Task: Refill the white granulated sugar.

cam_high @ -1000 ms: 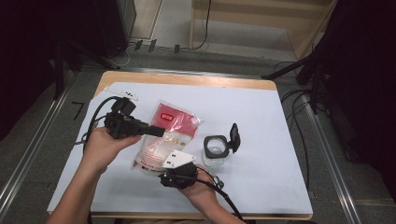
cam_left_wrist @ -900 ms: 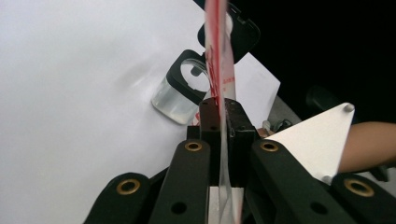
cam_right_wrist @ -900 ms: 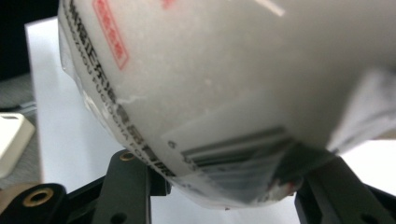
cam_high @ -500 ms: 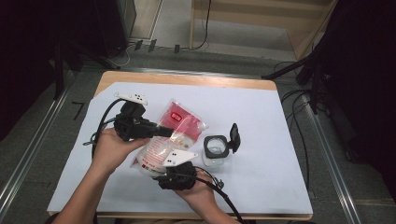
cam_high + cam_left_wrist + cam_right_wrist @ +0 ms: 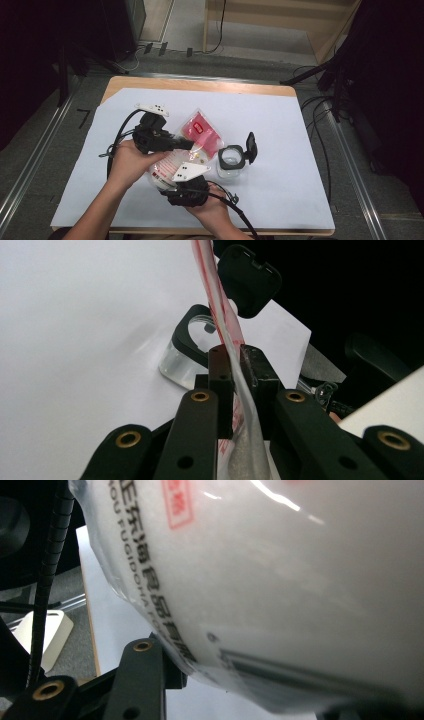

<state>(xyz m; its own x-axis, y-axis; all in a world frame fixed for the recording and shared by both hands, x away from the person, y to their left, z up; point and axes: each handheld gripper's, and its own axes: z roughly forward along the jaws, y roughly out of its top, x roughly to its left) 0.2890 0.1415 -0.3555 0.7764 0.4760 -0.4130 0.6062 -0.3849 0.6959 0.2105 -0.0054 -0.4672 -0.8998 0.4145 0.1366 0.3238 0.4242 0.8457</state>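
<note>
A plastic bag (image 5: pixel 200 127) of white powder with a red top is held over the table between both grippers. My left gripper (image 5: pixel 191 145) comes in from the left and is shut on the bag's thin upper edge (image 5: pixel 222 315). Its jaws (image 5: pixel 232 352) have just been easing open a little, with the film still pinched between them. My right gripper (image 5: pixel 171 181) grips the bag's full lower end from the near side. There the printed white bag (image 5: pixel 275 580) bulges between the jaws, which have just closed in slightly. A clear jar (image 5: pixel 232 161) stands to the right, its black lid (image 5: pixel 251 146) flipped open.
A white sheet (image 5: pixel 300 150) covers the wooden table (image 5: pixel 200 85). The jar (image 5: pixel 185 360) and its lid (image 5: pixel 247 280) lie just beyond the left jaws. Black cables trail from both grippers. Metal rails and more cables run along the floor on both sides.
My left hand has moved right, carrying its gripper along the bag's top toward the jar. The right hand has stayed put under the bag.
</note>
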